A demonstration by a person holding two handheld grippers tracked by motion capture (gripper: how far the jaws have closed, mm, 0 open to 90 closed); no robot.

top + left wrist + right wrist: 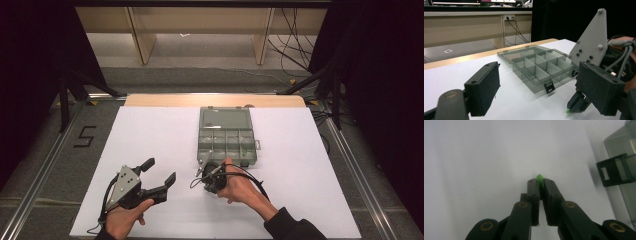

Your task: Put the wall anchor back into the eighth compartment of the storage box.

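Observation:
A small bright green piece (539,178) is pinched between the tips of my right gripper (539,184), which is shut on it just above the white table sheet. In the high view my right gripper (201,173) points down next to the front left corner of a clear grey compartment box (225,119) that lies with its lid folded back. In the left gripper view the green piece (567,111) shows at the tip of the right gripper (576,106). My left gripper (161,170) hovers at the front left, jaws wide open with nothing between them.
The white sheet (150,130) covers the table, with a wooden strip (215,100) along its far edge. The box's black latch (612,171) sits close to the right of my right gripper. Cables and desk legs stand on the floor beyond.

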